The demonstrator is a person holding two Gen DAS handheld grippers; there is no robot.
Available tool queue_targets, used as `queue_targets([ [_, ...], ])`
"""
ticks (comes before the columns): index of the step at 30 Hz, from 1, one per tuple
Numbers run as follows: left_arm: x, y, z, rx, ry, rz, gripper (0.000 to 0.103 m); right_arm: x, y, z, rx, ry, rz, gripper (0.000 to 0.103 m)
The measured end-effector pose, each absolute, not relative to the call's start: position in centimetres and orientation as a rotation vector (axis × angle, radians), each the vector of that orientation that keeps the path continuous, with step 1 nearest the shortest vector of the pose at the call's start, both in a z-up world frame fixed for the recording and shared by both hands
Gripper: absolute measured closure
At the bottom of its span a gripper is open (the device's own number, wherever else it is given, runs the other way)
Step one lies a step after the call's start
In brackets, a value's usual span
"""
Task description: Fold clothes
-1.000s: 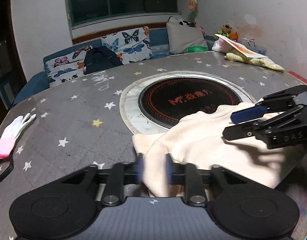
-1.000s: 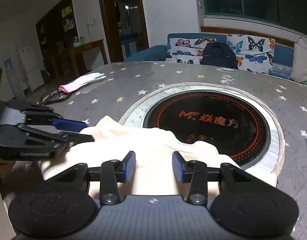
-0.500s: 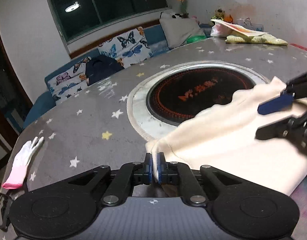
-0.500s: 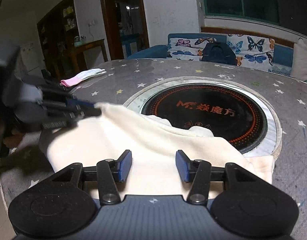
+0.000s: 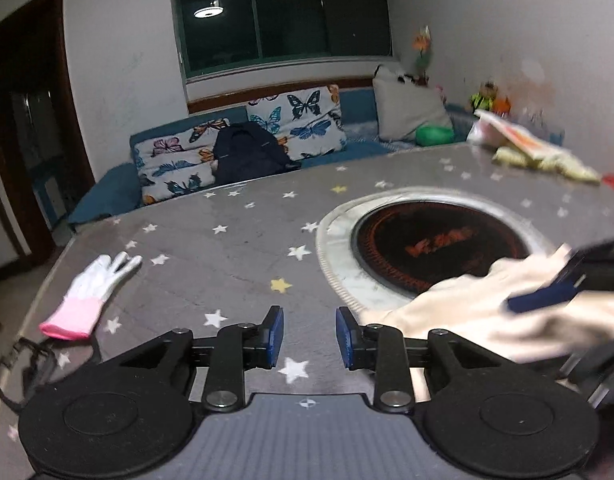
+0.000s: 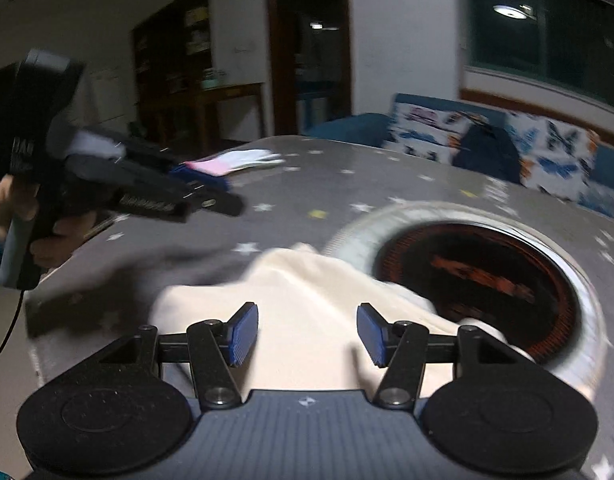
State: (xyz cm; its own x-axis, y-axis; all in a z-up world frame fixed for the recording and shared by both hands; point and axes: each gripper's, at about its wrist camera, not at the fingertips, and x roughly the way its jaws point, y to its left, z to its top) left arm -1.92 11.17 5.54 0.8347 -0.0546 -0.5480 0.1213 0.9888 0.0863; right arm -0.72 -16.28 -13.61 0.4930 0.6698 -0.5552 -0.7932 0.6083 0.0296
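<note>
Fingers of the left gripper (image 5: 309, 338) stand apart with blue pads, holding nothing, above bare star-printed table (image 5: 227, 248) surface; fingers of the right gripper (image 6: 307, 334) are likewise spread, with the cream garment (image 6: 307, 300) lying beneath and between them but not pinched. Writing: orange lettering at the centre of the round black cooktop (image 5: 439, 246) is blurred and unreadable in both views; white print on the side of the left gripper, seen in the right wrist view, is also too smeared to read. The garment is a pale cream, soft-looking cloth, bunched into loose folds, lying on the near part of the table with one edge over the cooktop's pale ring. In the left wrist view it sits just right of the left gripper's right finger, with the right gripper's blue pad over it. A white glove with a pink cuff (image 5: 93, 294) lies flat on the table, well apart from the garment. A dark backpack (image 5: 249, 152) rests on the butterfly-print sofa (image 5: 299, 120) beyond the table.
</note>
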Motion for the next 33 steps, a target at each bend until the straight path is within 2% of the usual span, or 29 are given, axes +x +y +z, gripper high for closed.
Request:
queue_targets([
  [7, -2.2, 10.5, 5.5, 0.033, 0.591, -0.143, 0.057, -2.8, -13.5, -15.3, -0.311, 0.579, 0.965, 0.049],
  [14, -2.5, 8.6, 5.3, -0.033, 0.577, -0.221, 0.044, -3.1, -19.1, -13.4, -0.161, 0.584, 0.868, 0.049],
  [18, -2.6, 6.5, 5.0, -0.023, 0.578, -0.276, 0.035, -2.9, -22.9, -14.2, -0.131, 0.653, 0.787, 0.049],
  [22, -2.6, 4.6, 4.0, -0.008, 0.597, -0.308, 0.032, -3.0, -26.1, -14.3, -0.030, 0.710, 0.779, 0.050],
  [23, -2.6, 4.3, 3.8, -0.009, 0.605, -0.316, 0.029, -3.0, -26.9, -13.9, 0.004, 0.711, 0.779, 0.050],
  [26, -3.0, 3.4, 3.1, 0.000, 0.609, -0.323, 0.012, -2.8, -29.4, -12.6, 0.091, 0.693, 0.742, 0.055],
  [27, -3.1, 3.2, 2.9, 0.004, 0.608, -0.325, 0.010, -2.5, -30.2, -12.4, 0.107, 0.685, 0.719, 0.056],
  [30, -3.6, 2.2, 2.6, 0.023, 0.612, -0.344, 0.008, -1.0, -32.1, -12.6, 0.139, 0.696, 0.640, 0.072],
  [33, -4.2, 1.0, 2.5, 0.047, 0.602, -0.369, 0.008, 0.7, -33.5, -13.3, 0.163, 0.725, 0.578, 0.080],
])
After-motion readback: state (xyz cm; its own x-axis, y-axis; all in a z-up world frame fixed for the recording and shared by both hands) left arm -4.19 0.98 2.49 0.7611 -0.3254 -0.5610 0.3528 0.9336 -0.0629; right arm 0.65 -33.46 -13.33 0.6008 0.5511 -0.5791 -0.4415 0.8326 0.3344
